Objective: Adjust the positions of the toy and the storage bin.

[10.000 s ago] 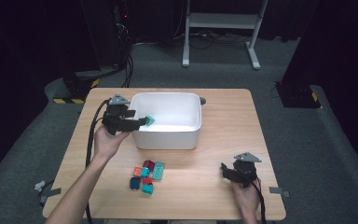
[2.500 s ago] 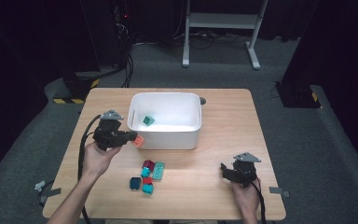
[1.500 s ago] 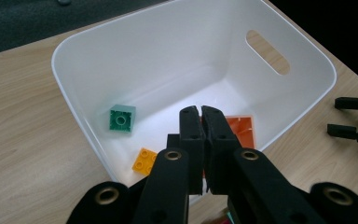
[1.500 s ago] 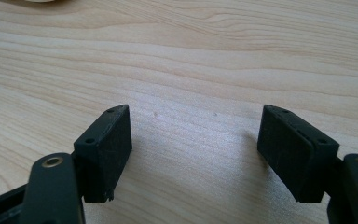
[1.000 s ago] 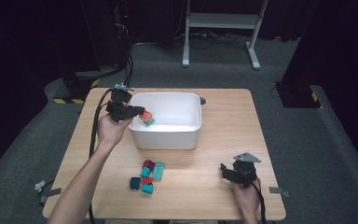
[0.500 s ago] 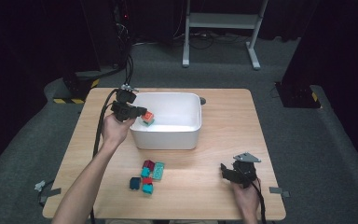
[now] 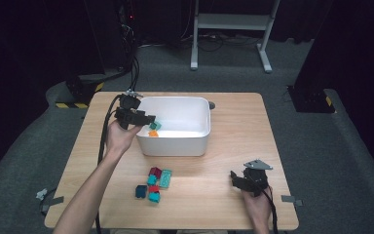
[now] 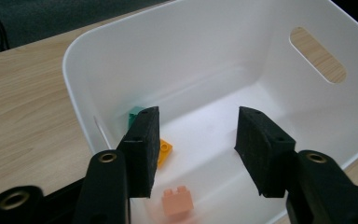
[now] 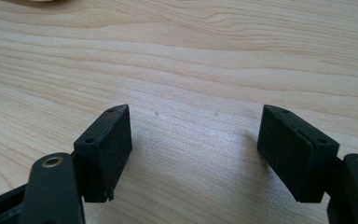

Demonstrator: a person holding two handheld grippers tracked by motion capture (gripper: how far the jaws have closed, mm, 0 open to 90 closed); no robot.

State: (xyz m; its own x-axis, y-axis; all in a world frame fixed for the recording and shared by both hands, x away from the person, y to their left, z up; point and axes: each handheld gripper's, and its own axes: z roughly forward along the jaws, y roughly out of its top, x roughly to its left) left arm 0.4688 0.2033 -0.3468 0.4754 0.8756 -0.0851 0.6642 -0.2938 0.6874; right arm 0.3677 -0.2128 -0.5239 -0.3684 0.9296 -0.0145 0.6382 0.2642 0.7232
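We see a white plastic bin (image 8: 205, 60) with a teal toy brick (image 8: 134, 115), an orange toy brick (image 8: 165, 150) and a pale salmon-pink toy brick (image 8: 177, 201) in it. The black gripper jaws frame them. On the light wood-grain table (image 7: 233, 122), at six o'clock from the bin, the loose brick pile (image 7: 153, 184) shows dark red, teal, mint and navy. The floor is dark grey carpet (image 7: 331, 146).

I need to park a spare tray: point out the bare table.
Bare wood lies right of the bin, up to the table edge, and between the bricks and right gripper. Crowded: in front of the bin, and its left rim by the left gripper.
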